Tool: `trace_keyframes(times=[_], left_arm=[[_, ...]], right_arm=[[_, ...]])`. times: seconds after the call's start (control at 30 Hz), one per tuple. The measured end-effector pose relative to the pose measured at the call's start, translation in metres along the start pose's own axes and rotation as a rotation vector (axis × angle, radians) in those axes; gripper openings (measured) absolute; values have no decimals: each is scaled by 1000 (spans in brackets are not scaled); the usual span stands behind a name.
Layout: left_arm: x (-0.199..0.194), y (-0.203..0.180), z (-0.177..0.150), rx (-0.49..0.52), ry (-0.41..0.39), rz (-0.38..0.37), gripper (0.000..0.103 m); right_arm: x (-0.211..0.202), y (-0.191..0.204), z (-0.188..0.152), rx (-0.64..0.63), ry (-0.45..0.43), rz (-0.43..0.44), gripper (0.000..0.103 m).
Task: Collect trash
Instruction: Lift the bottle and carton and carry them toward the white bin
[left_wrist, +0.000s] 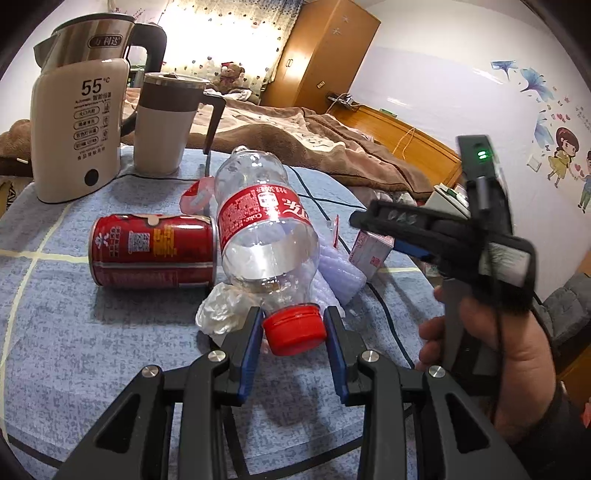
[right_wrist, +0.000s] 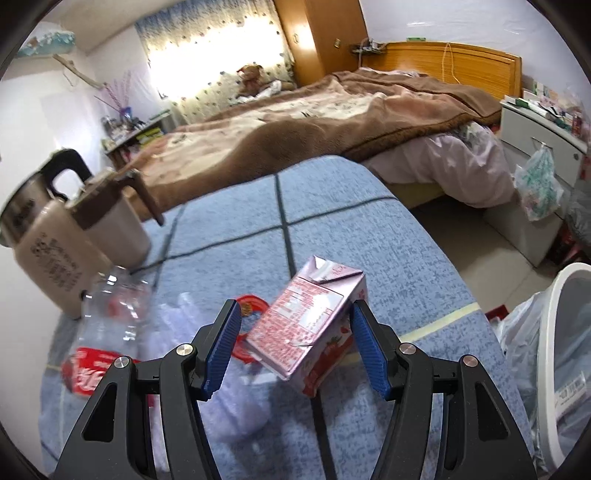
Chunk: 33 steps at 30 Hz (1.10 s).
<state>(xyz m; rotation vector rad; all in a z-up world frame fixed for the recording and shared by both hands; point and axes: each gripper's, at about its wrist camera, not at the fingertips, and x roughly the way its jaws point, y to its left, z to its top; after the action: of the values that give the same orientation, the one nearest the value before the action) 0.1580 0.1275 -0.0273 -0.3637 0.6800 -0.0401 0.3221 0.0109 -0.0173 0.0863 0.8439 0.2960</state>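
While our left gripper (left_wrist: 293, 334) stands part open around the red cap (left_wrist: 295, 328) of the empty bottle (left_wrist: 264, 236) at lower centre, gripping nothing, our right gripper (right_wrist: 295, 345) gapes wide around the pink carton (right_wrist: 308, 328), unclamped. Both look light and crushable, so we judge the stiff cap and carton sides best.

Can (left_wrist: 153, 251) left of bottle (left_wrist: 264, 236); carton (left_wrist: 369, 251) right; kettle (left_wrist: 79, 125), mug (left_wrist: 168, 122) behind.
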Motion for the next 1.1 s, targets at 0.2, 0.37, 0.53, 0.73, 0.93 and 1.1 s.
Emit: trace_keyframes(times=[0.2, 0.37, 0.53, 0.73, 0.93, 1.1], left_arm=[[-2, -4, -2, 15, -8, -8, 35], [-9, -11, -6, 39, -14, -12, 35], [-20, -19, -14, 62, -18, -27, 35], [-31, -34, -24, 92, -14, -41, 35], [-40, -48, -27, 119, -21, -45, 34], [-51, -52, -22, 119, -46, -40, 34]], right_arm=[[-11, -13, -2, 5, -16, 5, 46], [-22, -20, -9, 5, -10, 48, 39], [-42, -27, -23, -19, -11, 82, 36], [-69, -44, -42, -22, -15, 122, 36], [-92, -61, -54, -6, -23, 145, 36], [-102, -69, -57, 5, -31, 155, 36]])
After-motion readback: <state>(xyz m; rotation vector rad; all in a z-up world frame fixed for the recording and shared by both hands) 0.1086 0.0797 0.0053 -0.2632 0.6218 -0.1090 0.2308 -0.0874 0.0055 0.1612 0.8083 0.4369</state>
